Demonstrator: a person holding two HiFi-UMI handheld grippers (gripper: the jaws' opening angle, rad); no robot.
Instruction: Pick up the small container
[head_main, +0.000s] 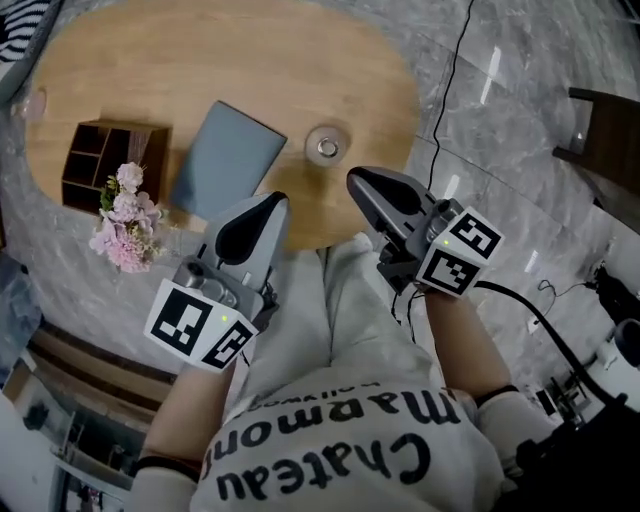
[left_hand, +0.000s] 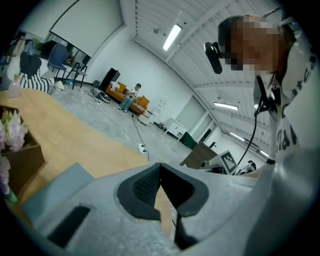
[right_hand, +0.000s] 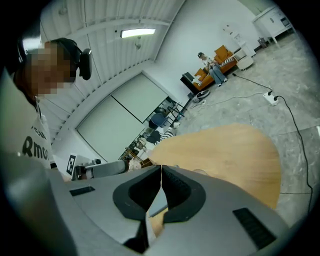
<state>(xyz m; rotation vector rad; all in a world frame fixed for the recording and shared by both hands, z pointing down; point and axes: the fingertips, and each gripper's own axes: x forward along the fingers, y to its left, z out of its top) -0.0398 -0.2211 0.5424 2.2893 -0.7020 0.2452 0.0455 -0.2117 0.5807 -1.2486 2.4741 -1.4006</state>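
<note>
The small container (head_main: 326, 146), a round clear glass dish, stands near the front edge of the oval wooden table (head_main: 200, 60). My left gripper (head_main: 275, 198) hovers over the table's near edge, to the left of the dish and closer to me, with its jaws shut and nothing between them. My right gripper (head_main: 355, 177) is just in front of the dish and slightly to its right, also shut and empty. In the left gripper view the left gripper (left_hand: 160, 166) has its pads meeting at the tip. The right gripper (right_hand: 161, 168) looks the same in its own view, above the table (right_hand: 230, 150).
A grey-blue pad (head_main: 225, 160) lies left of the dish. Further left stand a wooden organiser box (head_main: 105, 165) and pink flowers (head_main: 125, 220). A black cable (head_main: 450, 80) runs over the marble floor to the right, and dark furniture (head_main: 605, 130) stands beyond it.
</note>
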